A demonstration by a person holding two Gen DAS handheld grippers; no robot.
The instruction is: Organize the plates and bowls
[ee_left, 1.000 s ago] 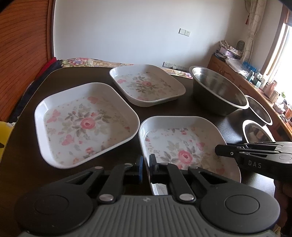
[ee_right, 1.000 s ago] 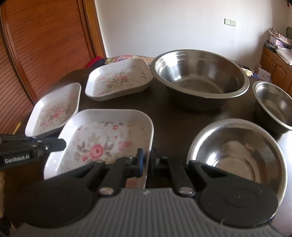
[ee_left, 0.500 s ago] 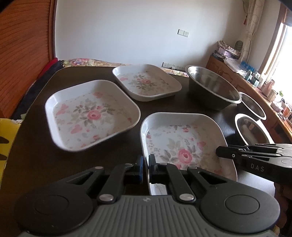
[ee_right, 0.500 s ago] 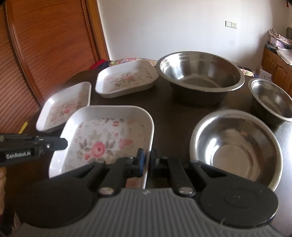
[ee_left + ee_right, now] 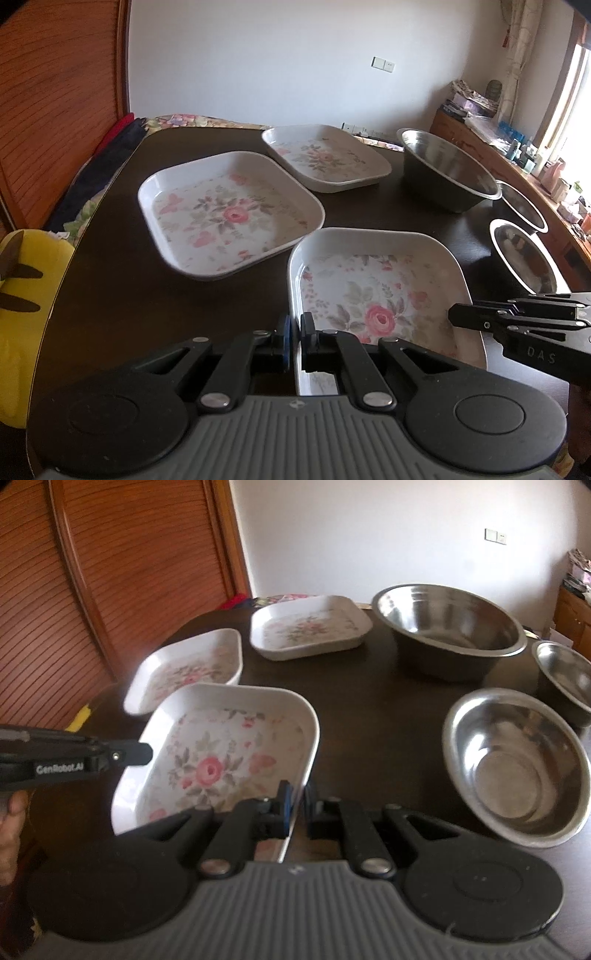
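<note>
A white square plate with a rose print (image 5: 380, 295) (image 5: 221, 757) is held from both sides. My left gripper (image 5: 294, 334) is shut on its left rim, and its tip also shows as the left gripper (image 5: 147, 753) in the right wrist view. My right gripper (image 5: 297, 805) is shut on the right rim, seen as the right gripper (image 5: 454, 317) from the left. Two more floral plates lie beyond: one (image 5: 229, 214) (image 5: 188, 668) close by, one (image 5: 325, 158) (image 5: 310, 627) farther back. A large steel bowl (image 5: 447, 173) (image 5: 447, 627), a mid-sized one (image 5: 521, 206) (image 5: 565, 675) and a nearer one (image 5: 524, 254) (image 5: 517, 764) stand right.
All the dishes are on a dark round table (image 5: 129, 295). A yellow cushion-like thing (image 5: 26, 295) sits off the table's left edge. A slatted wooden door (image 5: 110, 572) lies left and a cluttered sideboard (image 5: 517, 147) right. Part of a hand (image 5: 11, 812) holds the left gripper.
Both grippers, with the near plate clamped between them, have drawn back and leftward. The other plates and bowls now look smaller and sit farther right in both views.
</note>
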